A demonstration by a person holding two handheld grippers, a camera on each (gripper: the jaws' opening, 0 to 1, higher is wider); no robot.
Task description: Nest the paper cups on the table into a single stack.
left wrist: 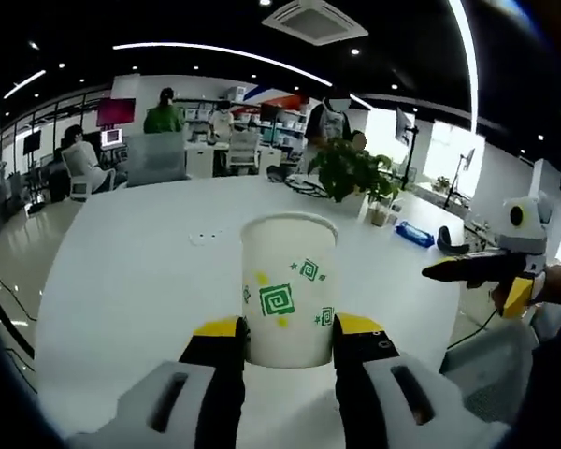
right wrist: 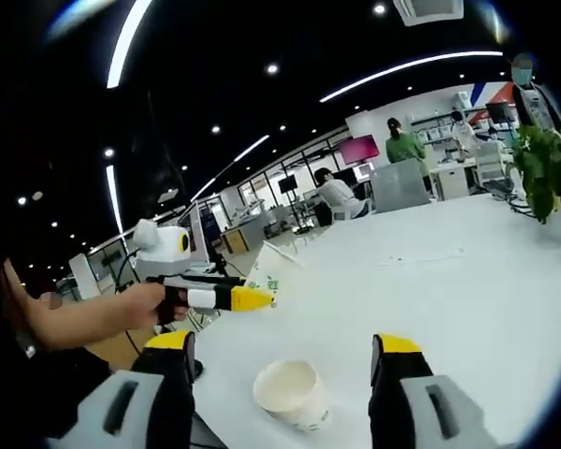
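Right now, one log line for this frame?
left gripper: shut on printed cup, upright | right gripper: open, above plain cup on table | stack: not yet nested

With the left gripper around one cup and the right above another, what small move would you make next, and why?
Probably lower the right gripper, whose jaws stand open on either side of the white cup on the table, and close on it. The left gripper already brackets the green-patterned cup, so both could then be nested.
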